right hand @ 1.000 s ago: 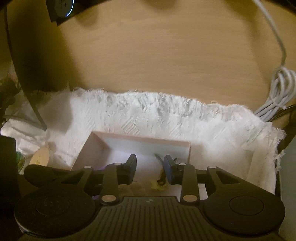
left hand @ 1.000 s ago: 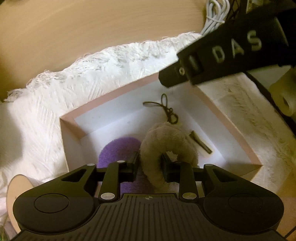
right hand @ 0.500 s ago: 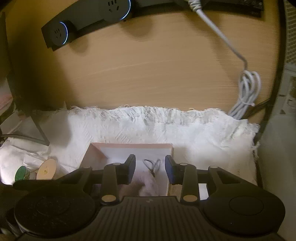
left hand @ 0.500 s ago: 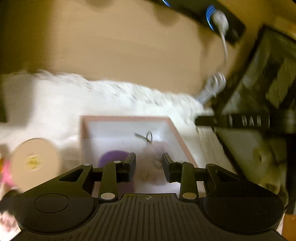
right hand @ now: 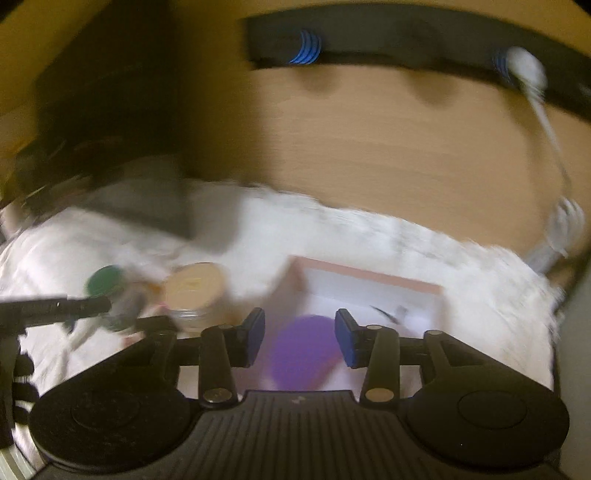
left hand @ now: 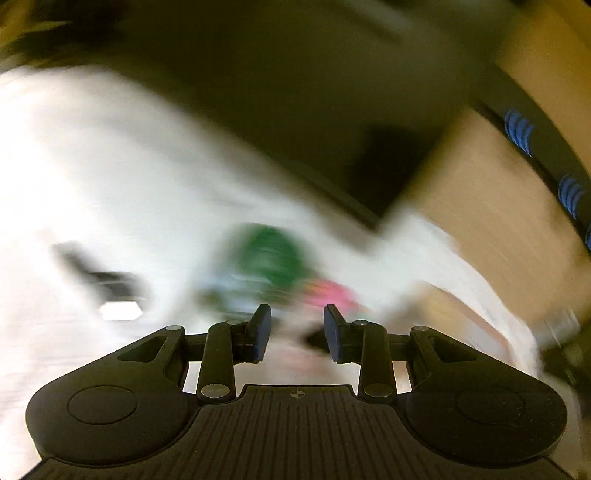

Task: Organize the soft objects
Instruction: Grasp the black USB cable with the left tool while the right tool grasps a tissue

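Note:
Both views are motion-blurred. In the right wrist view my right gripper (right hand: 300, 326) is open and empty above the pink-rimmed box (right hand: 365, 275), with a purple soft object (right hand: 301, 352) inside it just beyond the fingers. A dark cord (right hand: 384, 314) lies in the box. In the left wrist view my left gripper (left hand: 297, 325) is open and empty, pointing at a green blur (left hand: 271, 258) and a pink blur (left hand: 332, 293) on the white cloth (left hand: 110, 192). The other gripper shows at the left edge of the right wrist view (right hand: 55, 306).
A round tan lid (right hand: 194, 286) and a green-capped item (right hand: 105, 280) sit on the white cloth (right hand: 369, 232) left of the box. A black power strip (right hand: 388, 33) with a white cable (right hand: 546, 125) runs along the wooden wall. A dark block (left hand: 295, 110) stands behind.
My left gripper has swung left away from the box toward the green and pink items. My right gripper has shifted so the purple object now lies between its fingers' line of sight.

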A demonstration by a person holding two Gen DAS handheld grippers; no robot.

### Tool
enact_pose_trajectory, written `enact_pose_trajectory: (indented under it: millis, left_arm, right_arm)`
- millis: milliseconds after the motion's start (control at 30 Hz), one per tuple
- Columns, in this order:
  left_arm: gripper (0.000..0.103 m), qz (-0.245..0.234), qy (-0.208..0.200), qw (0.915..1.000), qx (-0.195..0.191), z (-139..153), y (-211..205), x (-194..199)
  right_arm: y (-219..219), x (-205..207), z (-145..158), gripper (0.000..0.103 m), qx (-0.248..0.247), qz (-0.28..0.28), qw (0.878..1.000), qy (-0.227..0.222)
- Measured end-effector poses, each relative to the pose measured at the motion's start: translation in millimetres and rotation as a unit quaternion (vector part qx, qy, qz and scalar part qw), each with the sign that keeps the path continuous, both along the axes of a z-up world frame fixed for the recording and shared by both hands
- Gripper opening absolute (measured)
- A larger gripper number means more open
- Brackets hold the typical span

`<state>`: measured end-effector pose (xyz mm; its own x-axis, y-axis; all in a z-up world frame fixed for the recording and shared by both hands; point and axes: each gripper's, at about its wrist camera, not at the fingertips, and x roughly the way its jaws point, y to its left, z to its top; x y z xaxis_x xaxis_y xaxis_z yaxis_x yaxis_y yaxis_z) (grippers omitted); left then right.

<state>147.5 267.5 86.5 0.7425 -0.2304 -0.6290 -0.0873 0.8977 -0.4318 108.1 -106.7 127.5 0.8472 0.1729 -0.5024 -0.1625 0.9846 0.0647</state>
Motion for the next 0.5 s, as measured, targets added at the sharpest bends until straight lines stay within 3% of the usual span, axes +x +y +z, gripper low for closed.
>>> enact_pose_trajectory:
  millis: [100,200,367,500]
  left_arm:
    - [0.034,0.088,0.010,0.9957,-0.024,-10,57,-4]
    - [0.034,0.124,0.026,0.9908,-0.048,-21,96,3]
    - [0.034,0.108,0.052,0.9922,-0.033,-36,108,25]
    - [0.042,0.070,0.051,0.9959,0.024,-49,102,35]
  right_arm:
    - [35,4,-3,0.046,-0.009,0.036,0.999,0.003]
    - [73,12,-15,0.046,-0.030,0.067,0.997,0.018]
    - [125,26,-44,0.046,-0.040,0.091,0.993,0.060]
    - [158,25,-65,0.046,-0.055,0.105,0.989,0.084]
